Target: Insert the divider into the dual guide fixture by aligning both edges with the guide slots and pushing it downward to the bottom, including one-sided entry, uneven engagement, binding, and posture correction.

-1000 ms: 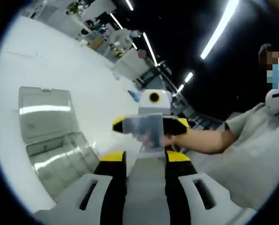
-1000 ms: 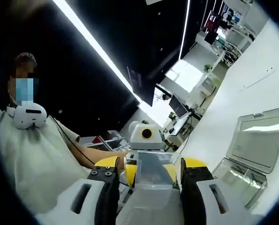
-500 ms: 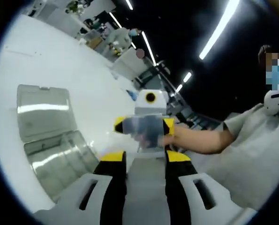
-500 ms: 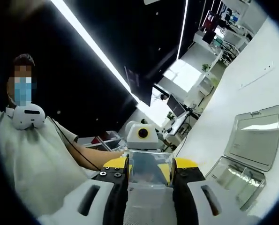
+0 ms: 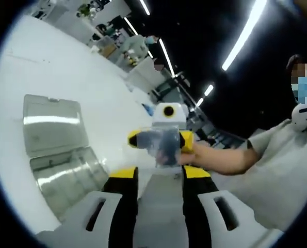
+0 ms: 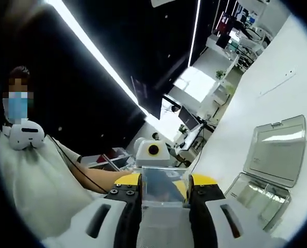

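One clear divider (image 6: 163, 187) sits pinched between the right gripper (image 6: 163, 182) jaws, lifted well above the table (image 5: 65, 72), presumably for alignment. The left gripper (image 5: 153, 178) stands apart facing it, jaws parted, empty. One open clear case (image 6: 269, 170) lies at three o'clock.

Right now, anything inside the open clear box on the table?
The clear box lies open on the white table, lid flat back. Its base seems divided into compartments, with no contents visible. Glare and the left gripper hide part of it.
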`<state>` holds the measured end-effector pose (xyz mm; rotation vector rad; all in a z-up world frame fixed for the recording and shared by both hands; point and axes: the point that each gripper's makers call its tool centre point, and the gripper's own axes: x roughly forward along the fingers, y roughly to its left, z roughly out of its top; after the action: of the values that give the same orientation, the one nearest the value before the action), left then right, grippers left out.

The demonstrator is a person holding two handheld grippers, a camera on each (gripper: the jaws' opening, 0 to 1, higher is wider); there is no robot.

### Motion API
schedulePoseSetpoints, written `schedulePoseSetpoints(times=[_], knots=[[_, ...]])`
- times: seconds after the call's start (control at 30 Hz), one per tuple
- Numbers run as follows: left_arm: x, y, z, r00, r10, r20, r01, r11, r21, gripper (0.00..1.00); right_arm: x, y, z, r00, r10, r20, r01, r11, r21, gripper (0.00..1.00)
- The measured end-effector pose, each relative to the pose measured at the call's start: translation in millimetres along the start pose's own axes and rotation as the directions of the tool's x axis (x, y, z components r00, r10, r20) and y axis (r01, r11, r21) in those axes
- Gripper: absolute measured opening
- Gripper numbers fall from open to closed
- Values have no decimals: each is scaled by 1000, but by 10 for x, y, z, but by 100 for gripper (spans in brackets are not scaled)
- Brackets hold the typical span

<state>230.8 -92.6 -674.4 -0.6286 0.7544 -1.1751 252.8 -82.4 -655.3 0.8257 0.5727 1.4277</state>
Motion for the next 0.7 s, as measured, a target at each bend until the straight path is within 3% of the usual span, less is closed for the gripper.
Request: schedulePoseSetpoints(times=[0.13, 0.3, 0.37, 0.53, 0.6, 0.67, 0.7], knots=[[-34, 20, 1, 1000, 24, 4, -24, 1000, 12, 37, -7, -55, 0, 1000, -28, 2, 28, 1000, 3, 31], [-69, 113, -64, 994, 109, -18, -108, 993, 42, 41, -2, -176, -39, 996, -93, -17, 93, 995, 23, 31], [-77, 178, -109, 985, 167, -39, -164, 984, 67, 40, 8, -239, -82, 991, -128, -34, 129, 991, 31, 31], [-36, 224, -212, 965, 249, -87, -238, 964, 114, 34, 19, -344, -142, 978, -199, -57, 201, 979, 34, 31], [-16, 249, -222, 953, 289, -86, -277, 952, 128, 31, 7, -431, -189, 964, -257, -75, 261, 964, 52, 31], [17, 223, -227, 947, 310, -86, -297, 945, 136, 28, 17, -452, -209, 960, -268, -82, 272, 961, 47, 31], [16, 250, -222, 936, 341, -83, -327, 934, 146, 26, 9, -480, -216, 955, -285, -83, 289, 956, 48, 31]])
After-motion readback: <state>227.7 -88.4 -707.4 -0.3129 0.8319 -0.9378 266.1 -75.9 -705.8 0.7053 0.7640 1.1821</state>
